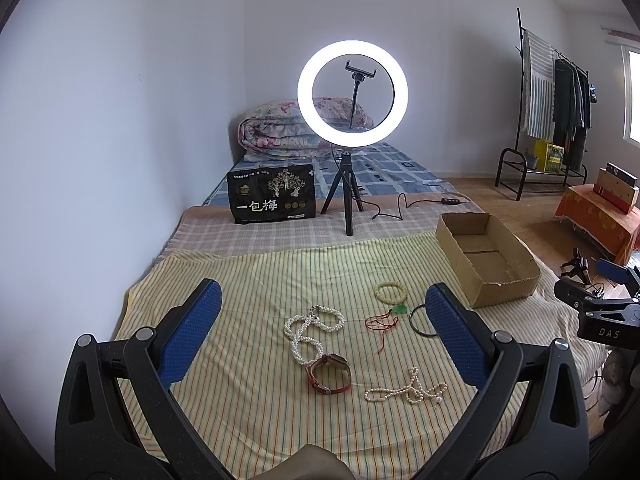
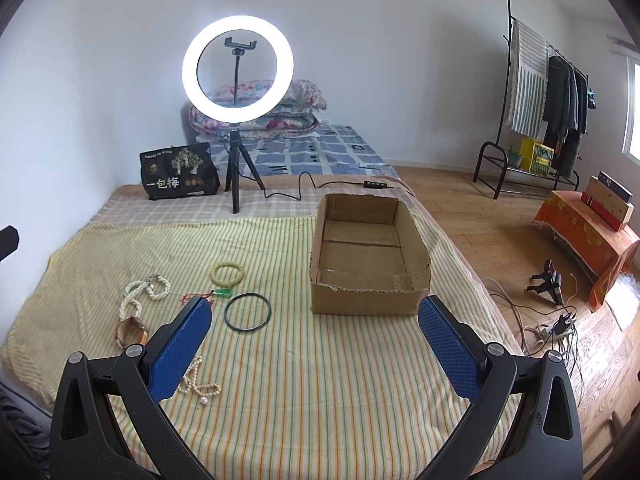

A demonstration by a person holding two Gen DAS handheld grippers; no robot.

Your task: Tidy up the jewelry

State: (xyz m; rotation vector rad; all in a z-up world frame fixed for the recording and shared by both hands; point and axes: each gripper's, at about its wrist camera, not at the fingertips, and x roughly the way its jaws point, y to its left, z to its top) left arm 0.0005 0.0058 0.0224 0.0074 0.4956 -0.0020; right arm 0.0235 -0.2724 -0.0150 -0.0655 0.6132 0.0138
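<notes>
Jewelry lies on a striped cloth [image 1: 248,280]: a thick pearl necklace [image 1: 310,330], a brown leather watch [image 1: 329,374], a thin pearl strand [image 1: 408,390], a yellow bead bracelet [image 1: 391,292], a green pendant on red cord [image 1: 390,316] and a dark green bangle [image 2: 247,312]. An empty open cardboard box [image 2: 370,254] stands to the right of them. My left gripper [image 1: 324,312] is open and empty above the jewelry. My right gripper [image 2: 316,328] is open and empty in front of the box; it also shows at the right edge of the left wrist view [image 1: 600,300].
A lit ring light on a tripod [image 1: 352,94] and a black bag [image 1: 272,194] stand behind the cloth, with folded bedding [image 1: 280,132] at the wall. A clothes rack [image 2: 540,92], an orange-draped stand [image 2: 592,232] and floor cables [image 2: 552,324] are at right.
</notes>
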